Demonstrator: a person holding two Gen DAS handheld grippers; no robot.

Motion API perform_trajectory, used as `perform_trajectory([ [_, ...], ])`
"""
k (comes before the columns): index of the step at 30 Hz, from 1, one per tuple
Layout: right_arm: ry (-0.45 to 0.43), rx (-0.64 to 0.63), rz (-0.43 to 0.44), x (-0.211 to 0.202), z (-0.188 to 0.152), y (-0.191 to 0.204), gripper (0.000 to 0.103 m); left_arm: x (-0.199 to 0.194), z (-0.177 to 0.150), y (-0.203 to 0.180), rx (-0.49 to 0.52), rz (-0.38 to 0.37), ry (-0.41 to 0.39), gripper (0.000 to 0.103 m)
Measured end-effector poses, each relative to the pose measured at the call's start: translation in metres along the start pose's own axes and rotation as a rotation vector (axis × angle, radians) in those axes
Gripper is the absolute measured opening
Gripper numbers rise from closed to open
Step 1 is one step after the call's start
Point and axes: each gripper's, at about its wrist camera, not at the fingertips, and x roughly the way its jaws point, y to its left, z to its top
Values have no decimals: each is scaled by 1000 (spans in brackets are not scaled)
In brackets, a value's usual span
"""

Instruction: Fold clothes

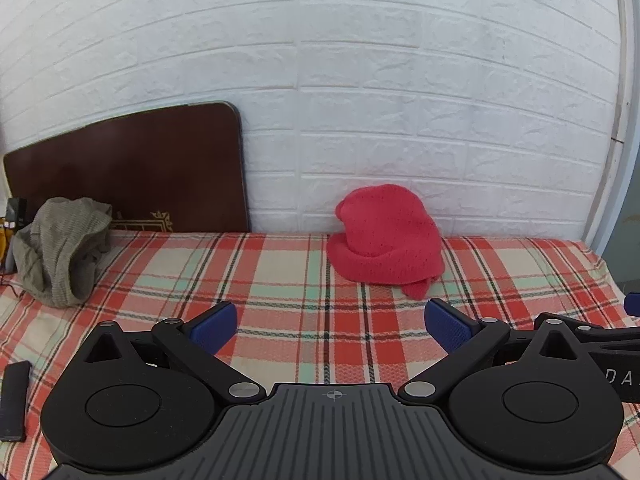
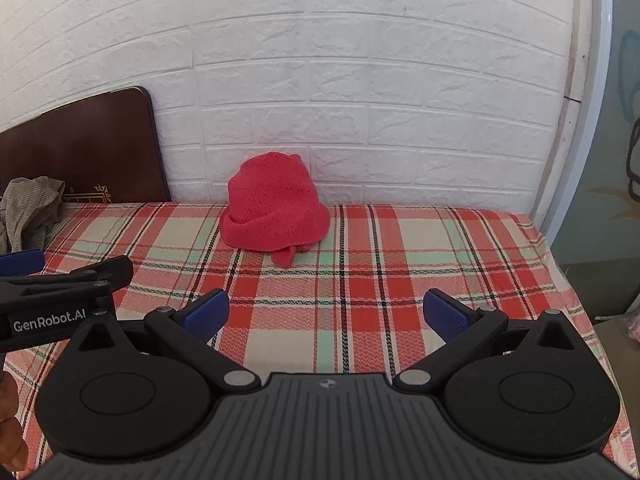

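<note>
A crumpled red knit garment point(image 1: 386, 236) point(image 2: 274, 212) lies heaped against the white brick wall at the far edge of the plaid bed sheet point(image 1: 280, 280) point(image 2: 360, 260). An olive ribbed garment point(image 1: 60, 248) point(image 2: 28, 208) is bunched at the far left. My left gripper point(image 1: 330, 330) hovers open over the sheet, well short of the red garment, with nothing between its blue pads. My right gripper point(image 2: 326, 316) is likewise open and empty, beside the left one. Each gripper's edge shows in the other's view.
A dark brown board point(image 1: 132, 168) point(image 2: 80, 148) leans on the wall at the back left. A black remote-like bar point(image 1: 14, 400) lies at the sheet's left edge. The bed's right edge point(image 2: 560, 272) drops off beside a pale wall. A hand point(image 2: 10, 432) shows at lower left.
</note>
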Motion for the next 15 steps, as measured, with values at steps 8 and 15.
perform_trajectory([
  [8, 9, 2, 10, 4, -1, -2, 103, 3, -1, -1, -3, 1, 0, 103],
  [15, -1, -1, 14, 7, -1, -4, 103, 5, -1, -2, -5, 2, 1, 103],
])
